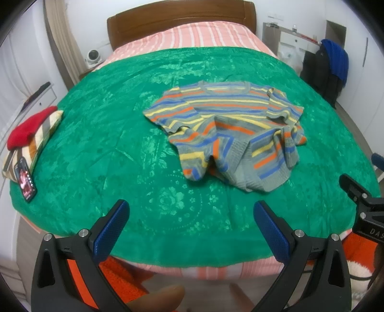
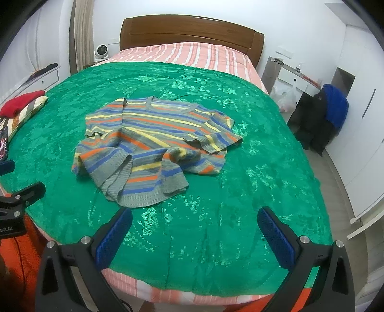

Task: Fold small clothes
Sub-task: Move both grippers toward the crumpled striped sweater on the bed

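A small knitted shirt [image 1: 230,124] with grey, blue, orange and yellow stripes lies rumpled on the green bedspread [image 1: 108,144], neck towards the headboard, hem bunched towards me. It also shows in the right wrist view [image 2: 156,141]. My left gripper [image 1: 192,211] is open and empty above the bed's near edge, short of the hem. My right gripper [image 2: 194,218] is open and empty, also near the front edge, just short of the hem. Part of the right gripper [image 1: 360,199] shows at the right in the left wrist view.
A striped pillow with a red cloth [image 1: 31,127] and a phone [image 1: 25,180] lie at the bed's left edge. A wooden headboard [image 1: 180,21] stands at the far end. A chair with dark and blue clothes [image 2: 328,112] stands right of the bed.
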`<state>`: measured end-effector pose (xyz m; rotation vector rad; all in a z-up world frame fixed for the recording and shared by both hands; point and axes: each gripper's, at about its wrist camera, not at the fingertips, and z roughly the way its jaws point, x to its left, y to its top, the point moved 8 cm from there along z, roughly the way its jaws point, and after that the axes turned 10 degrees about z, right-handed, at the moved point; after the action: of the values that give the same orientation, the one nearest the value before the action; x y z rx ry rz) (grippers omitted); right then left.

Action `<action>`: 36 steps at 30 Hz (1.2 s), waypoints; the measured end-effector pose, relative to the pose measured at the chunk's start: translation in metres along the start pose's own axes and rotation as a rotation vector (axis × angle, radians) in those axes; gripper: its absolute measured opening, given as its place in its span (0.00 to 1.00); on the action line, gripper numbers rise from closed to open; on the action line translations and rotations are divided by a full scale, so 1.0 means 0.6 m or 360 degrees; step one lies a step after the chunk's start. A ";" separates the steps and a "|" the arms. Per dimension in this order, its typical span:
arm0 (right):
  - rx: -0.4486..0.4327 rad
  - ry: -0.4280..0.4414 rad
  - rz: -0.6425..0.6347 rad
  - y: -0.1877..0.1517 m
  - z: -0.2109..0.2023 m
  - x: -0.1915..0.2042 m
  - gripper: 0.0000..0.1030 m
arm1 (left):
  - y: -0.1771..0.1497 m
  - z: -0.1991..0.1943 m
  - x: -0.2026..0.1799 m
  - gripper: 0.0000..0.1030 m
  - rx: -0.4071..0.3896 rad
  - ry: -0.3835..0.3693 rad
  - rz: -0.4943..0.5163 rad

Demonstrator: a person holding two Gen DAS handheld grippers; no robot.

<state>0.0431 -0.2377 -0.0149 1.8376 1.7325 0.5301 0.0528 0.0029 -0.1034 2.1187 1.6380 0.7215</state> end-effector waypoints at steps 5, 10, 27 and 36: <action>0.0006 -0.0025 0.0004 -0.001 0.003 -0.006 1.00 | -0.003 0.002 -0.002 1.00 0.0008 0.0000 0.0013; 0.0014 -0.0037 0.0005 -0.004 0.005 -0.008 1.00 | -0.006 0.005 -0.004 1.00 0.0018 0.0003 0.0021; 0.0042 -0.0158 0.0028 -0.008 0.015 -0.037 1.00 | -0.016 0.012 -0.013 1.00 0.0050 0.0007 0.0062; 0.0061 -0.0204 0.0053 -0.010 0.021 -0.054 1.00 | -0.018 0.015 -0.012 1.00 0.0060 0.0008 0.0065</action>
<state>0.0435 -0.2714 -0.0252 1.8873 1.6398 0.3857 0.0486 -0.0011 -0.1180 2.1841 1.6278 0.7138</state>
